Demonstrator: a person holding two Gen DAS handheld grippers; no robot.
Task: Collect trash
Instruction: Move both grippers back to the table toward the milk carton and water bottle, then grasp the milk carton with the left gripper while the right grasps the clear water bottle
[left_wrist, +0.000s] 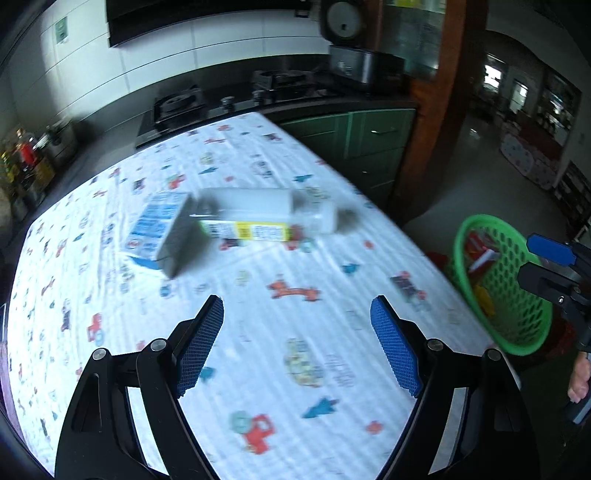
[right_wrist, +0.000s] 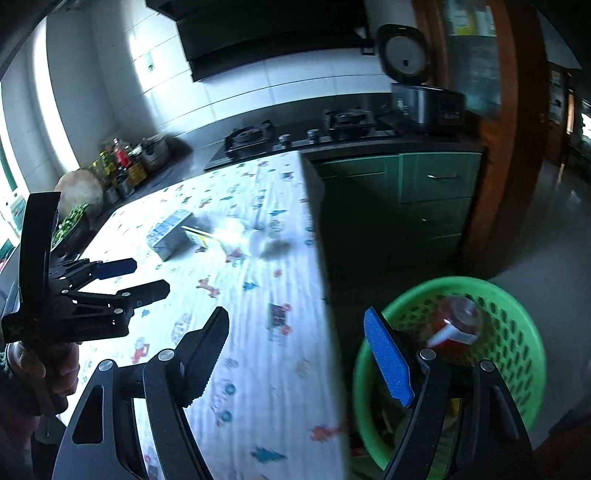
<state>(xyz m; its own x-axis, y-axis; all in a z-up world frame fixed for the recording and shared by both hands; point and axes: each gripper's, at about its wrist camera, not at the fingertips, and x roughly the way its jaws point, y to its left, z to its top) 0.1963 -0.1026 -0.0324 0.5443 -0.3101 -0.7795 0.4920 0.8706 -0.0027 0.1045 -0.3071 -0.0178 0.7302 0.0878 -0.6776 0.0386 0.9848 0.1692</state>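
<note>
Fingers of the left gripper (left_wrist: 297, 314) gape with nothing between them above the cartoon-print cloth on the bench (left_wrist: 258, 369); best to lower squarely over the white plastic bottle with a yellow label (left_wrist: 258, 214), lying against the blue-and-white carton (left_wrist: 159, 229). The right gripper (right_wrist: 295, 332) hangs released over the green perforated plastic basket (right_wrist: 517, 332) on the floor, holding red packaging (right_wrist: 454, 328).

The bench (left_wrist: 258, 350) is covered in white cloth printed with red, blue and orange cartoon figures. The basket (right_wrist: 517, 350) is moulded in green; a blue-and-white carton (left_wrist: 159, 225) and a white, yellow-labelled bottle (left_wrist: 258, 210) are seen.
</note>
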